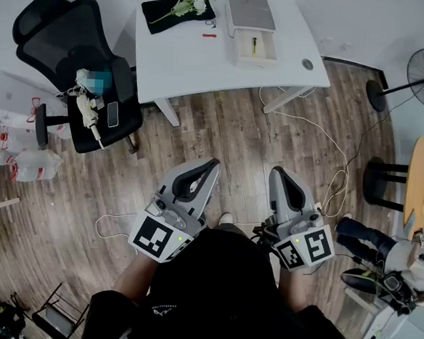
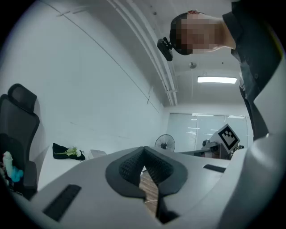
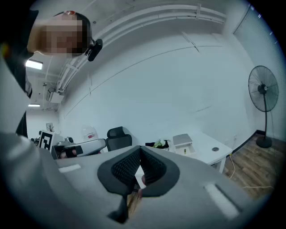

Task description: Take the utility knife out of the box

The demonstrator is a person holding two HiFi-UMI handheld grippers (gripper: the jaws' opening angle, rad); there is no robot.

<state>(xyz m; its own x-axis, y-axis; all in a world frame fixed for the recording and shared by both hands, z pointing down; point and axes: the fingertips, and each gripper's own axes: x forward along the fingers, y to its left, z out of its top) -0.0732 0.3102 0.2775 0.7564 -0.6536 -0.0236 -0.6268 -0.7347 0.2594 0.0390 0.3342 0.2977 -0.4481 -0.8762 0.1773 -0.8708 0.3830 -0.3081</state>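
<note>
two tongs closed, one knife boxed

we count two tongs, left tongs (image 1: 212, 164) and right tongs (image 1: 278, 172), both shut with nothing between them, well apart from one table (image 1: 175, 63). there one open box (image 1: 253, 60) holds one yellow utility knife (image 1: 255, 44).

At twelve o'clock you face a white rectangular table (image 1: 183, 63) on brown wood-plank floor (image 1: 235, 138); a black mesh office chair (image 1: 52, 26) stands at ten.
</note>
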